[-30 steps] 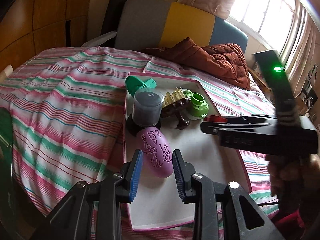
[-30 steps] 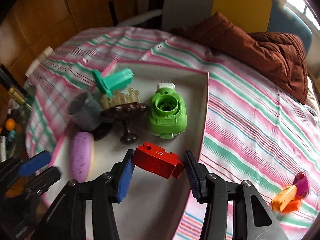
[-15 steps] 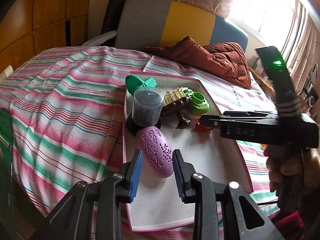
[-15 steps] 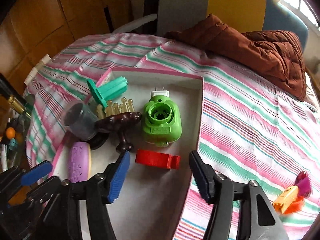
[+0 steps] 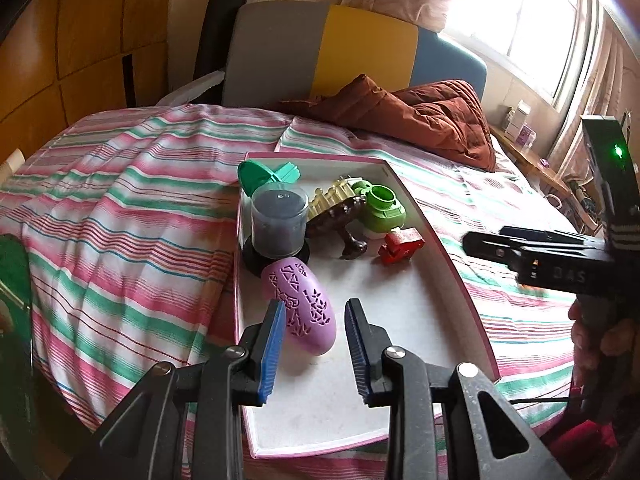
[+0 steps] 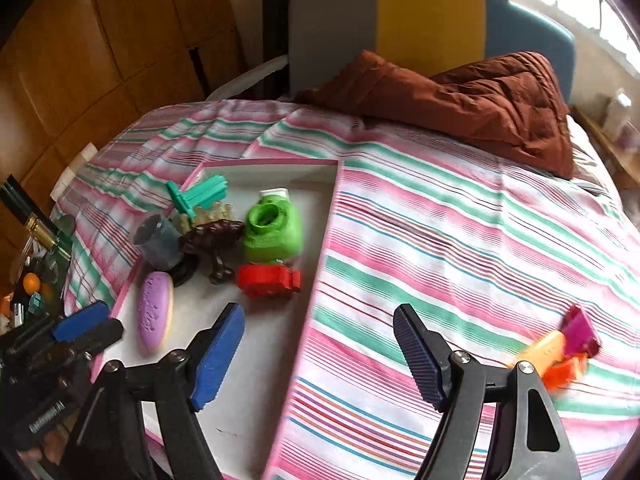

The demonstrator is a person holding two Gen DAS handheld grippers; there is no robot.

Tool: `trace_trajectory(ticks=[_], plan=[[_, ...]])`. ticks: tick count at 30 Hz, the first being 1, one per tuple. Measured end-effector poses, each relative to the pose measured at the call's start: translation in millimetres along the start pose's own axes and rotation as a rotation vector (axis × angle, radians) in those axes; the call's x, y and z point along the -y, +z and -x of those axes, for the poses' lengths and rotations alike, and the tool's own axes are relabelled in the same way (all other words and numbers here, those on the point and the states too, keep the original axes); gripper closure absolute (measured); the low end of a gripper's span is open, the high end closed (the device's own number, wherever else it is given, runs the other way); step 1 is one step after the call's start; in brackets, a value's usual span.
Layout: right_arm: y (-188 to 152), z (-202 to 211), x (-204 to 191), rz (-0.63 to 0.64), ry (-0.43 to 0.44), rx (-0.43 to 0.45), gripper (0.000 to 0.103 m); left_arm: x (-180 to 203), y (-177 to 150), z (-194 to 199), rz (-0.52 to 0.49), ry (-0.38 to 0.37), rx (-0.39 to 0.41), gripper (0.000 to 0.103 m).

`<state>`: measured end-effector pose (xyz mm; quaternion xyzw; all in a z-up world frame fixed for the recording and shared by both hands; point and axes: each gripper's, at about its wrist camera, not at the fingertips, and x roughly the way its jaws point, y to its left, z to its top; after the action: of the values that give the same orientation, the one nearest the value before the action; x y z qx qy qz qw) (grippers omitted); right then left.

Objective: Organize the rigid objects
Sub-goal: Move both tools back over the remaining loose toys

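A pink-rimmed white tray lies on the striped bed. In it are a red block, a green round part, a dark brown piece, a grey cup, a teal part and a purple oval. My left gripper is open around the near end of the purple oval. My right gripper is wide open and empty above the tray's right rim. It also shows in the left wrist view.
An orange and magenta toy lies on the bedspread to the right of the tray. A brown quilt is bunched at the headboard. A cluttered side table stands left of the bed.
My right gripper let go of the red block, which now rests in the tray, then opened wide and pulled back to the right. My left gripper barely moved.
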<state>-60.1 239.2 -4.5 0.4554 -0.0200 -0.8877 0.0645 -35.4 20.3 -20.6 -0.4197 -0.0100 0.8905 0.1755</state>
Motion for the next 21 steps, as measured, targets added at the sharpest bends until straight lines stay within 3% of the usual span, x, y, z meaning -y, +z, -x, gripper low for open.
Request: trace_trajectory(ticks=[6, 13, 21], plan=[[-12.4, 18.7, 41.7, -0.052, -0.067, 0.013, 0.021, 6.3, 1.2, 4.1, -0.025, 0.002, 0.008, 0.073], [-30.0, 42.7, 118.5, -0.2, -0.172, 0.03, 0.016, 21.1, 0.5, 5.9, -0.067, -0.008, 0.007, 0.073], [-69.1, 67.6, 218.9, -0.502, -0.297, 0.099, 0.011, 52.1, 4.7, 3.9, -0.14, -0.042, 0.001, 0.073]])
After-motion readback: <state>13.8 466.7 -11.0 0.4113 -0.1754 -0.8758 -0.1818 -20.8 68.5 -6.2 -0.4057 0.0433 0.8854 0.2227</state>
